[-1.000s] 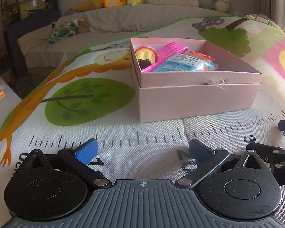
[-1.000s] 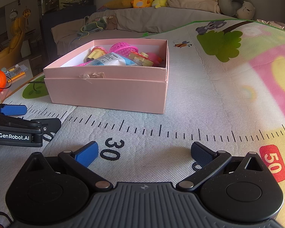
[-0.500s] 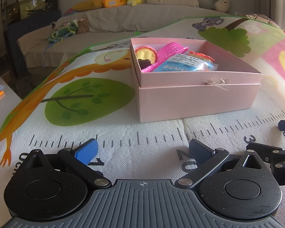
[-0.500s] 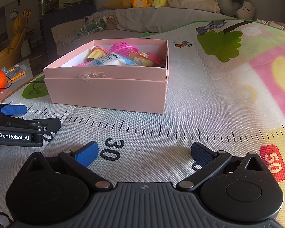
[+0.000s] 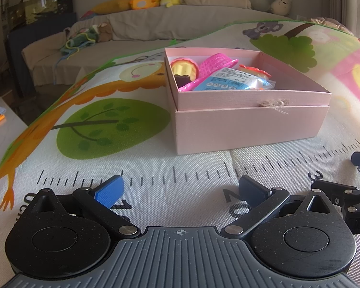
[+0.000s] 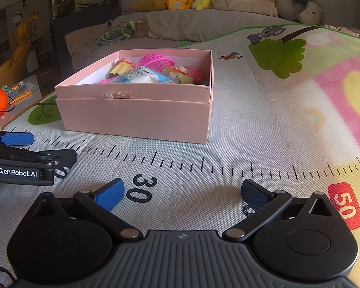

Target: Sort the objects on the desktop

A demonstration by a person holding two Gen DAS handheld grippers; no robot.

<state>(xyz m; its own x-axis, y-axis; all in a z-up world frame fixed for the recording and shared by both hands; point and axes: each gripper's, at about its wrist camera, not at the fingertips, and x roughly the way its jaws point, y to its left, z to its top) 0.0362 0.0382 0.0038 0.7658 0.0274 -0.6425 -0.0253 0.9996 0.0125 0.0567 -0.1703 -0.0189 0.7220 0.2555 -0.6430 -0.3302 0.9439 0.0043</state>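
— While both grippers sit low over the mat (image 6: 264,129), what do they hold?

— Nothing. The left gripper (image 5: 180,189) and right gripper (image 6: 182,190) are both spread wide, empty.

— And the things?

— In the pink box (image 5: 247,129) ahead: a basket (image 5: 216,63), a packet (image 5: 228,80), a cupcake toy (image 5: 184,68).

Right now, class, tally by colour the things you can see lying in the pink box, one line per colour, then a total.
Pink: 3 (mesh basket, long handle, rounded toy)
Yellow: 2 (cupcake toy, flat toy)
Blue and white: 1 (packet)
Total: 6 visible in the pink box; more may be hidden beneath.
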